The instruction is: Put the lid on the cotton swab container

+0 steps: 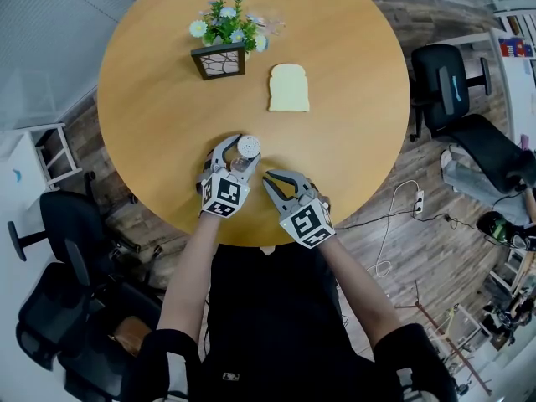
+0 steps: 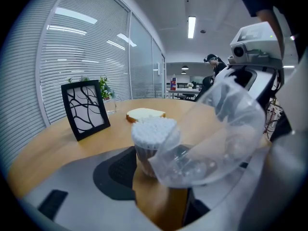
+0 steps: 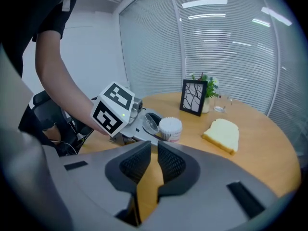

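The cotton swab container (image 2: 153,134) stands upright on the round wooden table (image 1: 151,141), close to its near edge, packed with white swabs and not capped. The clear lid (image 2: 221,129) leans tilted against the container's right side, its rim low by the base; it is not seated on top. The left gripper (image 1: 236,153) has its jaws closed around the container; the left pad (image 2: 120,170) meets the container wall, and the lid is caught between the container and the right jaw, which it hides. The right gripper (image 3: 154,146) sits just to the right, near the table edge, its jaws pressed together with nothing between them. Farther across the table lies a slice of bread (image 1: 289,88); to its left stands a black picture frame (image 1: 219,60) with a branch pattern, a small pot of flowers (image 1: 224,22) right behind it and a drinking glass (image 3: 220,103) beside that. Black office chairs (image 1: 456,99) stand on the floor around the table.
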`<state>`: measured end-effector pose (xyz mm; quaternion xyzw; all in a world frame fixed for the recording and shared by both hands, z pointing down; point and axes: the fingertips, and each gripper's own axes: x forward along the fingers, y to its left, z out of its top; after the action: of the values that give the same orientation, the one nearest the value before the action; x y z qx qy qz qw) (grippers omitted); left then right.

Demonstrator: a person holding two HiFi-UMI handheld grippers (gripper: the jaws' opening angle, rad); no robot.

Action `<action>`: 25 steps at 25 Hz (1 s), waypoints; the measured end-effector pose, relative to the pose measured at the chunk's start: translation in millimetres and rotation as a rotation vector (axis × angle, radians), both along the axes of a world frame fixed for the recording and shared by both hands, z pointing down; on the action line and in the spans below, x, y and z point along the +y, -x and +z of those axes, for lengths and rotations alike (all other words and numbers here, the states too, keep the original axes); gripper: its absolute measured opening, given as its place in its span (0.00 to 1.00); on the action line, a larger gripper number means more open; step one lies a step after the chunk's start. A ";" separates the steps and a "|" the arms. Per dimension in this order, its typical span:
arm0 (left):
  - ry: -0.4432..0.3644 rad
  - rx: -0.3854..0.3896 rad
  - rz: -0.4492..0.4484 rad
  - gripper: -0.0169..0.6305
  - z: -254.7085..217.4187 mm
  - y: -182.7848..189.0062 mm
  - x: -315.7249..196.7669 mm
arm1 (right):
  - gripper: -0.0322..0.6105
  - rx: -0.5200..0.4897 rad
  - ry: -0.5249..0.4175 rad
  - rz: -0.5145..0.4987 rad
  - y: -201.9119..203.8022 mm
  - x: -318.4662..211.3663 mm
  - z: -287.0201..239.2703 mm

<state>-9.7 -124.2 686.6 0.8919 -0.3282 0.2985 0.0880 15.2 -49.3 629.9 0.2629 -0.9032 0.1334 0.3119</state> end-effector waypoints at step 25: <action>0.002 0.016 0.001 0.42 -0.8 -0.7 0.4 | 0.39 -0.114 -0.004 0.113 28.9 -44.1 -17.7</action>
<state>-8.9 -123.7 685.8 0.8944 -0.3267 0.2916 0.0913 -13.7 -93.4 612.2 0.3060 -0.9035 0.1640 0.2513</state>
